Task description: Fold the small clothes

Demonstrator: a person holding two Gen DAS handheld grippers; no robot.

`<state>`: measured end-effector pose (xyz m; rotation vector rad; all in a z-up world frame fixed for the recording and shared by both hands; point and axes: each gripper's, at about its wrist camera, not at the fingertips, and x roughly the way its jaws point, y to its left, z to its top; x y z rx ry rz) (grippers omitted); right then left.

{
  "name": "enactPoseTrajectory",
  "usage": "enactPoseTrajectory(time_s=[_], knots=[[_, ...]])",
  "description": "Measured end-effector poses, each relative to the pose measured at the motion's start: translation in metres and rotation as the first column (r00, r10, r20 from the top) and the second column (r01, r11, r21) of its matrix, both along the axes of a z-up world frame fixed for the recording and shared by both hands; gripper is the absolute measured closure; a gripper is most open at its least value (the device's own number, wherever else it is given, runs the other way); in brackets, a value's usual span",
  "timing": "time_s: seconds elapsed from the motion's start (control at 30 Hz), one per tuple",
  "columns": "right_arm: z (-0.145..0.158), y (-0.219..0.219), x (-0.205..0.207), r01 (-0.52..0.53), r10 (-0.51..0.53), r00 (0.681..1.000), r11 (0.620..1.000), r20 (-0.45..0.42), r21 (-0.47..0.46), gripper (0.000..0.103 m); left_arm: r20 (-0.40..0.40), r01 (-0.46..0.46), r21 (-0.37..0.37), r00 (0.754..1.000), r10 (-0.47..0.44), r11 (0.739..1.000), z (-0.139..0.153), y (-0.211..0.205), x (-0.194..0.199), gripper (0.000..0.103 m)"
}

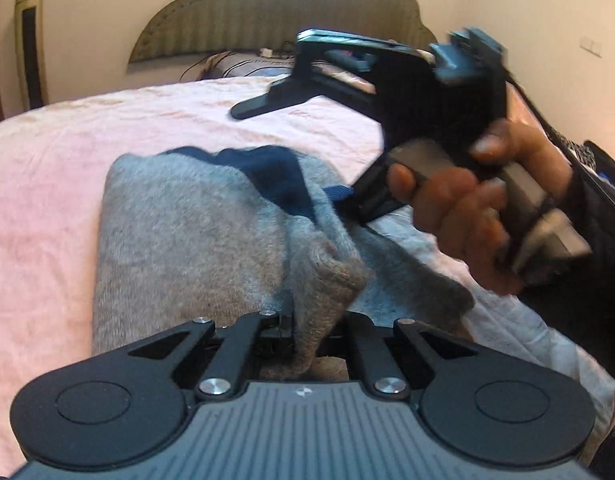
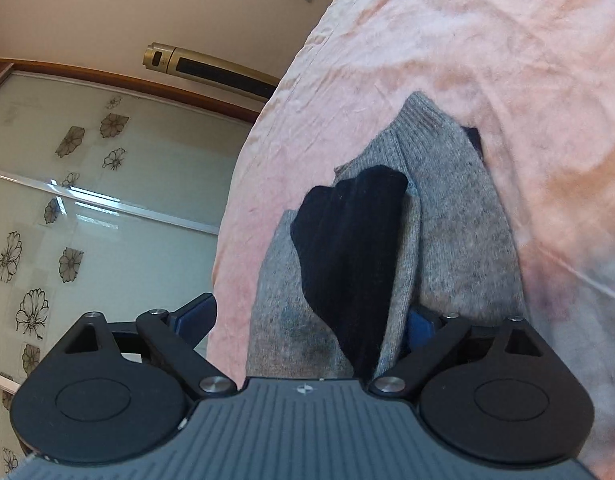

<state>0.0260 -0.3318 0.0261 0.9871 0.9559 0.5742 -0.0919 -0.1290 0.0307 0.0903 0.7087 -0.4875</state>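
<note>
left hand-held gripper clamped on grey sweater cuff | right hand-held gripper apart (sleeve between) | sleeve runs away from camera

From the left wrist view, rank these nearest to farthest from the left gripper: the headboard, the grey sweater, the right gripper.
1. Grey sweater: a fold sits pinched in the left gripper.
2. Right gripper: ahead and to the right, at the sweater's navy collar.
3. Headboard: far end of the bed, against the wall.

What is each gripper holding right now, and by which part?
Left gripper: shut on the grey sweater at a ribbed edge. Right gripper: fingers apart, sweater between them; hold cannot be told.
</note>
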Motion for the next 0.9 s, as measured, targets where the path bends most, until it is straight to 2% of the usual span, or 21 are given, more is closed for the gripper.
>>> enactPoseTrajectory(time_s=[0.03, 0.1, 0.13, 0.17, 0.23, 0.3, 0.33, 0.37, 0.4, 0.43, 0.47, 0.5, 0.53, 0.57, 0.6, 0.63, 0.7, 0.77, 0.8, 0.83, 0.9], knots=[[0.003, 0.002, 0.007, -0.007, 0.007, 1.0, 0.998, 0.01, -0.058, 0.028, 0.007, 0.02, 0.008, 1.0, -0.02, 1.0, 0.0, -0.005, -0.002, 0.098], [0.008, 0.008, 0.021, -0.052, 0.057, 0.998, 0.979, 0.022, -0.196, 0.069, 0.027, 0.058, 0.031, 0.998, -0.059, 0.998, 0.001, -0.019, -0.005, 0.098], [0.011, 0.01, 0.026, -0.067, 0.076, 0.997, 0.967, 0.028, -0.245, 0.081, 0.034, 0.076, 0.035, 0.996, -0.077, 0.997, 0.001, -0.027, -0.006, 0.098], [0.018, 0.011, 0.028, -0.081, 0.101, 0.994, 0.952, 0.052, -0.294, 0.086, 0.044, 0.094, 0.036, 0.994, -0.096, 0.995, 0.002, -0.033, -0.006, 0.098], [0.032, 0.008, 0.026, -0.081, 0.134, 0.983, 0.927, 0.123, -0.365, 0.086, 0.066, 0.123, 0.052, 0.99, -0.126, 0.991, 0.003, -0.048, -0.006, 0.098], [0.035, 0.0, 0.024, -0.054, 0.139, 0.977, 0.895, 0.16, -0.443, 0.086, 0.022, 0.14, 0.067, 0.99, -0.142, 0.988, -0.009, -0.061, 0.003, 0.098], [0.026, -0.006, 0.027, -0.047, 0.123, 0.984, 0.88, 0.132, -0.473, 0.086, -0.017, 0.14, 0.07, 0.99, -0.139, 0.988, -0.018, -0.064, 0.01, 0.098], [0.018, -0.01, 0.028, -0.047, 0.11, 0.988, 0.88, 0.107, -0.473, 0.086, 0.006, 0.144, 0.051, 0.99, -0.144, 0.988, -0.021, -0.062, 0.009, 0.097], [0.009, -0.019, 0.025, -0.027, 0.084, 0.99, 0.903, 0.114, -0.429, 0.088, 0.017, 0.155, 0.046, 0.988, -0.155, 0.987, -0.019, -0.061, 0.007, 0.097], [0.006, -0.027, 0.02, -0.012, 0.061, 0.992, 0.921, 0.114, -0.389, 0.085, 0.009, 0.167, 0.023, 0.986, -0.167, 0.986, -0.016, -0.054, 0.005, 0.092], [0.007, -0.032, 0.015, -0.001, 0.043, 0.993, 0.932, 0.109, -0.363, 0.074, -0.003, 0.189, -0.011, 0.982, -0.189, 0.982, -0.011, -0.045, 0.002, 0.083], [0.011, -0.038, 0.008, 0.018, 0.023, 0.992, 0.945, 0.12, -0.328, 0.057, -0.01, 0.21, -0.043, 0.978, -0.21, 0.977, -0.007, -0.035, -0.001, 0.077], [0.016, -0.043, 0.0, 0.045, 0.002, 0.988, 0.953, 0.154, -0.3, 0.045, -0.002, 0.22, -0.073, 0.975, -0.22, 0.973, 0.0, -0.02, -0.004, 0.06], [0.023, -0.047, -0.007, 0.084, -0.027, 0.981, 0.952, 0.193, -0.294, 0.019, 0.02, 0.212, -0.09, 0.977, -0.211, 0.973, 0.005, -0.005, -0.01, 0.036], [0.029, -0.051, -0.013, 0.119, -0.051, 0.973, 0.945, 0.223, -0.304, 0.005, 0.054, 0.189, -0.109, 0.981, -0.184, 0.976, 0.011, 0.014, -0.015, 0.025], [0.032, -0.055, -0.014, 0.128, -0.056, 0.972, 0.94, 0.229, -0.315, 0.005, 0.087, 0.162, -0.127, 0.985, -0.152, 0.979, 0.015, 0.032, -0.019, 0.014], [0.029, -0.062, -0.009, 0.113, -0.049, 0.979, 0.941, 0.2, -0.32, 0.011, 0.101, 0.09, -0.156, 0.992, -0.075, 0.984, 0.022, 0.066, -0.013, 0.014], [0.022, -0.061, 0.002, 0.099, -0.045, 0.986, 0.93, 0.158, -0.353, 0.015, 0.037, -0.013, -0.211, 0.999, 0.022, 0.977, 0.026, 0.093, 0.013, 0.014], [0.016, -0.058, 0.009, 0.084, -0.037, 0.99, 0.928, 0.134, -0.364, 0.018, -0.017, -0.088, -0.252, 0.996, 0.086, 0.964, 0.026, 0.103, 0.035, 0.014], [0.011, -0.053, 0.015, 0.071, -0.03, 0.993, 0.93, 0.118, -0.362, 0.019, -0.095, -0.159, -0.303, 0.986, 0.136, 0.94, 0.022, 0.114, 0.055, 0.014], [0.006, -0.043, 0.024, 0.052, -0.013, 0.993, 0.936, 0.113, -0.348, 0.019, -0.283, -0.3, -0.403, 0.939, 0.194, 0.865, 0.006, 0.132, 0.097, 0.015]])
